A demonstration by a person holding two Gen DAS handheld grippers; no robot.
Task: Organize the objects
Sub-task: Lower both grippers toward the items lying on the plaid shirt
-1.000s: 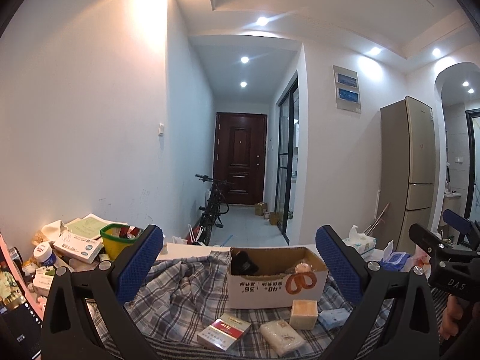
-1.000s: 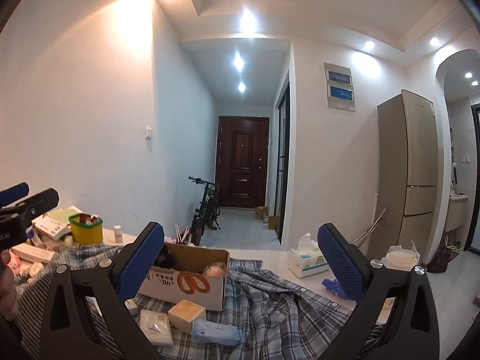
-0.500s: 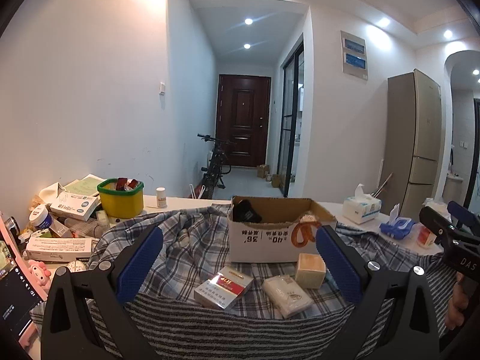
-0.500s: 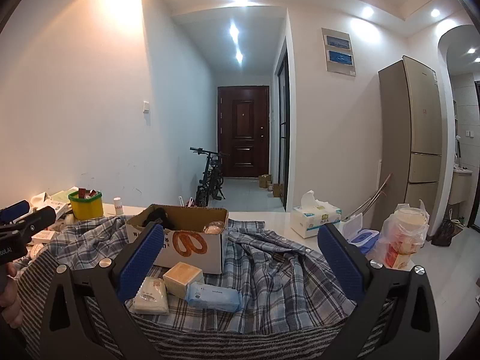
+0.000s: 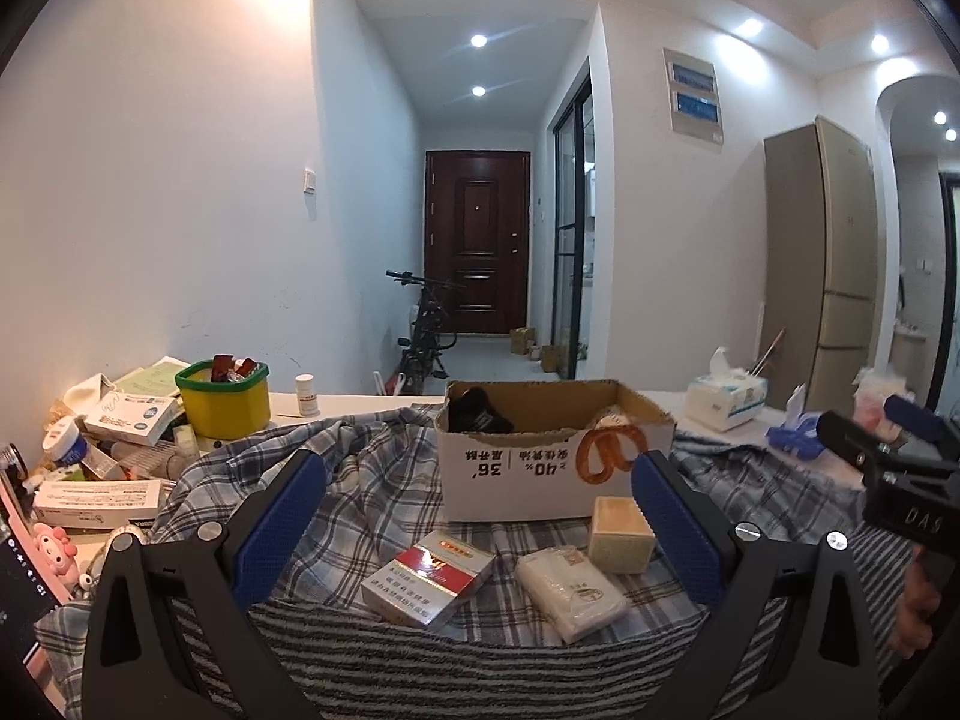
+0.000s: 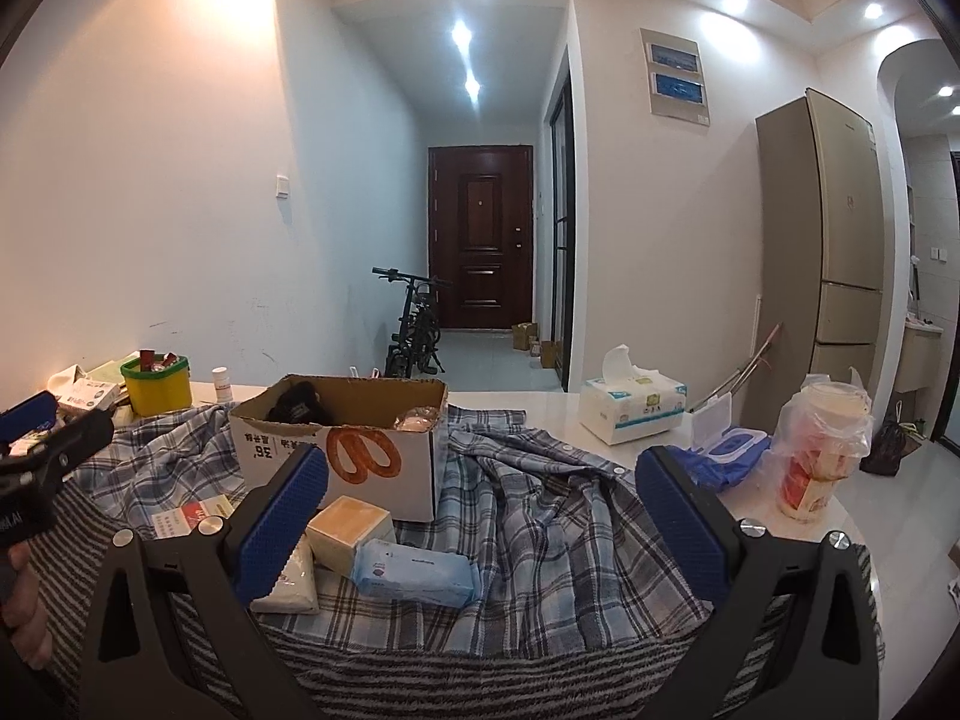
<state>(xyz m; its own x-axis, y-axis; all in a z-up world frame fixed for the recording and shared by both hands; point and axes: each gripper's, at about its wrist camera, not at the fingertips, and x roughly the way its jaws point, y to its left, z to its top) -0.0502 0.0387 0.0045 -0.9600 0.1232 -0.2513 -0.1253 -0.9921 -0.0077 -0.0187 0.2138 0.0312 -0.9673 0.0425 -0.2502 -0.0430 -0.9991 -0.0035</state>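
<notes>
Clearly we held both tools wide apart and empty: the cardboard box [image 5: 540,468] sat centre frame, and the cigarette pack [image 5: 427,577], long axis slanting up-right, lay low-centre between our left gripper [image 5: 477,531] fingers, nearer than our right gripper [image 6: 480,525].

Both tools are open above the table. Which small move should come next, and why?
Probably lower the left tool onto the red and white pack. It lies loose on the checked cloth, between that tool's open fingers, in front of the cardboard box, which is open on top and already holds some things. The right tool is also open and holds nothing.
</notes>
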